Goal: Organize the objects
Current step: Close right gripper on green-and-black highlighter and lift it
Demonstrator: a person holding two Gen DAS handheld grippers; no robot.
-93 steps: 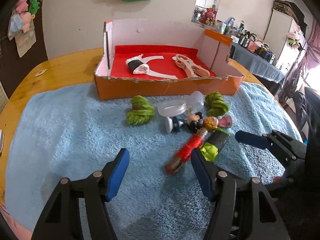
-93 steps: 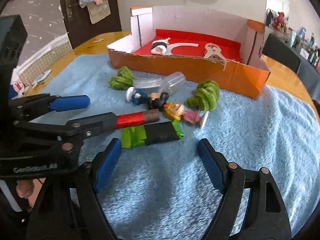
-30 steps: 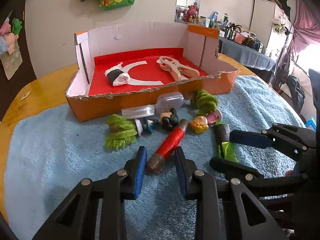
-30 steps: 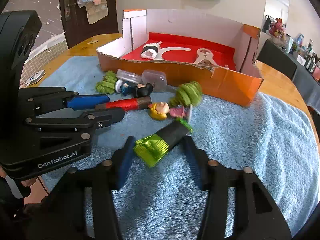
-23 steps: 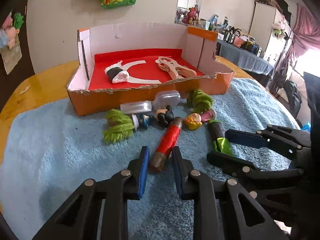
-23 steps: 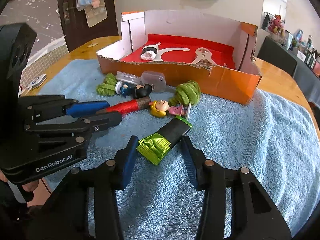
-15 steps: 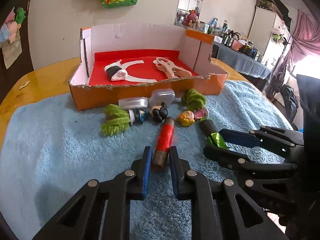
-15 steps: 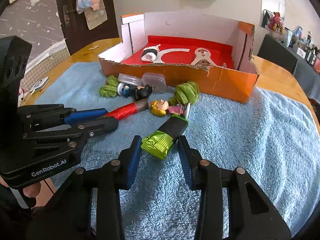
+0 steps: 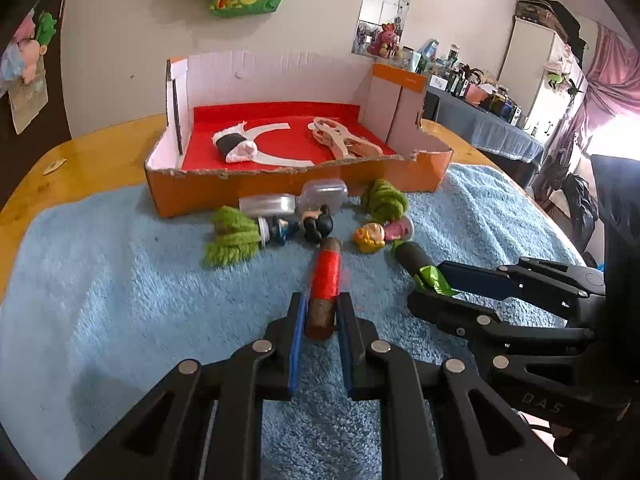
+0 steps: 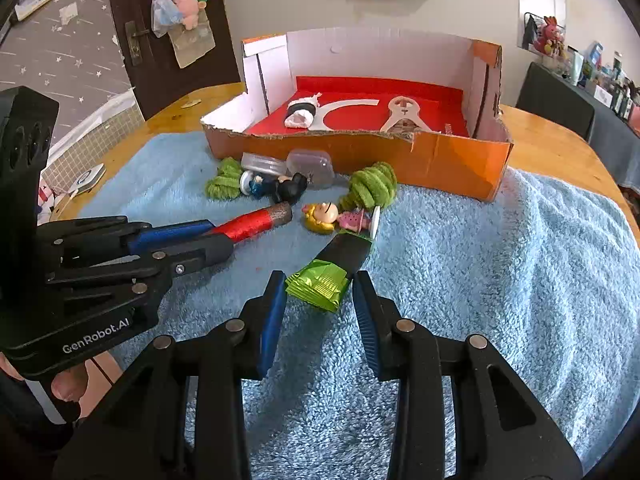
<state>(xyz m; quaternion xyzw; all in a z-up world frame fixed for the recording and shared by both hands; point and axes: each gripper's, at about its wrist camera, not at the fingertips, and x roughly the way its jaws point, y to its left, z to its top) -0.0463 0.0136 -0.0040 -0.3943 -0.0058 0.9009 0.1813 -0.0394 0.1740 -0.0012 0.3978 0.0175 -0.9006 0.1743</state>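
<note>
On a blue towel (image 10: 500, 280) before the orange box (image 10: 440, 160), the left tongs (image 9: 320, 316) are clamping the near end of a red-wrapped stick (image 9: 325, 280). The right tongs (image 10: 320, 296) are closing around a green-and-black packet (image 10: 324, 276), apparently touching its crinkled green end.

We see round wooden table (image 9: 92, 160), most of top covered by fluffy blue towel (image 9: 120, 304). Directly on bare wood at far side: orange cardboard box (image 9: 304, 184), front edge meeting towel; whether it overlaps towel we cannot tell. Small pale scrap (image 9: 53, 167) on wood at left of box. At table's left edge we note small white item with blue mark (image 10: 86, 178), too small to identify.
</note>
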